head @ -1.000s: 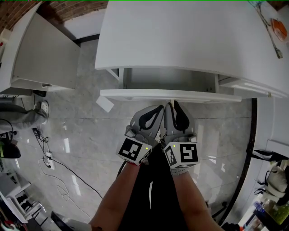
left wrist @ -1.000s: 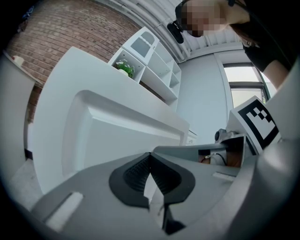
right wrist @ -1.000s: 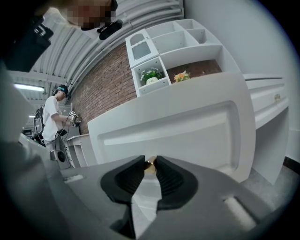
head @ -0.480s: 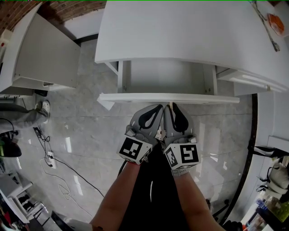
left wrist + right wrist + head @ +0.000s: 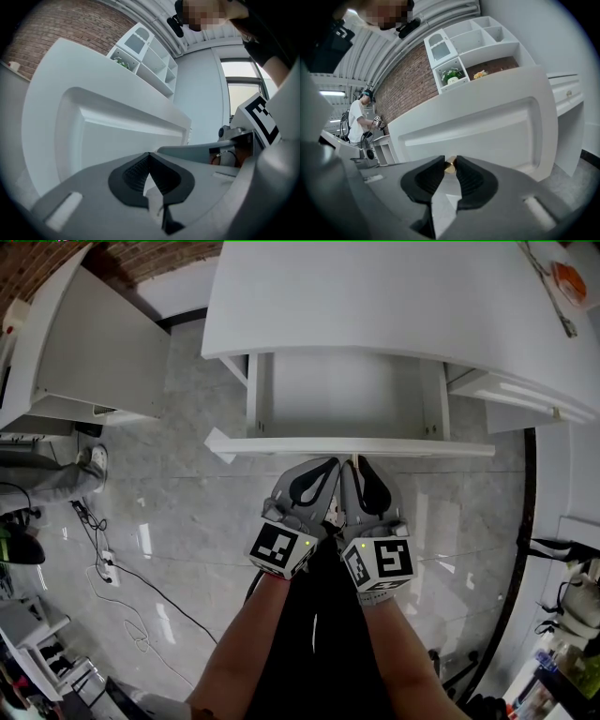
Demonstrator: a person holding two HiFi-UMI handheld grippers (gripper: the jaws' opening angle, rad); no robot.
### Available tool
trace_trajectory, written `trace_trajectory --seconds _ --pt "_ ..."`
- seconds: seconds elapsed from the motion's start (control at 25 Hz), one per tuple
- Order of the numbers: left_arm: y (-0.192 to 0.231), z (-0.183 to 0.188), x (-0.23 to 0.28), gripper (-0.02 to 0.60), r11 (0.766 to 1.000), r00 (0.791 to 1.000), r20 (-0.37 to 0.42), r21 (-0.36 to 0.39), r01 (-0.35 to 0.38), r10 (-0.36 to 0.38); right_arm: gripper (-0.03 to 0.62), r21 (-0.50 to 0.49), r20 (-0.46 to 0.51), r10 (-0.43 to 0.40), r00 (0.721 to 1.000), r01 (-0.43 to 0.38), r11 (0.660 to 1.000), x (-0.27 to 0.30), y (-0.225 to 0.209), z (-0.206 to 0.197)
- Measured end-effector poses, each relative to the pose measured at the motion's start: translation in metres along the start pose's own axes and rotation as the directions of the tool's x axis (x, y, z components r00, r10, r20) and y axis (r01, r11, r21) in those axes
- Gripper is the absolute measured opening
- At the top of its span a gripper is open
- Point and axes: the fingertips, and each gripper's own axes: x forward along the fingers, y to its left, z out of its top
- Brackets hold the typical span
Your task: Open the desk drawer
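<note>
The desk drawer (image 5: 342,395) stands open under the white desk surface (image 5: 375,306), at 12 o'clock in the head view. Its white inside is exposed, and its front panel (image 5: 281,444) runs across the middle of the frame. A small brass knob (image 5: 450,164) sits at the centre of that panel.

The right gripper (image 5: 450,160) has its fingers (image 5: 471,178) closed on the knob. The brass shows pinched between the two dark pads right at their tips, with the panel just beyond.

The left gripper (image 5: 150,159) lies pressed against the right one at its 9 o'clock. Its fingers (image 5: 126,176) are brought together at the tips with nothing between them, and they point at the drawer front just beside the knob.

Both forearms come up from 6 o'clock over the grey marble floor (image 5: 187,502). Cables (image 5: 103,568) trail across the floor at 8 o'clock.
</note>
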Motion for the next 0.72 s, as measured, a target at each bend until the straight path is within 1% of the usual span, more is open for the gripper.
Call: trace_trajectory --seconds 0.72 --pt "-0.025 -0.022 -0.024 -0.009 1.000 0.997 -0.072 0.000 0.002 -0.002 0.075 -0.002 -0.047 0.015 0.999 -0.015 1.000 -0.033 0.010 -0.015"
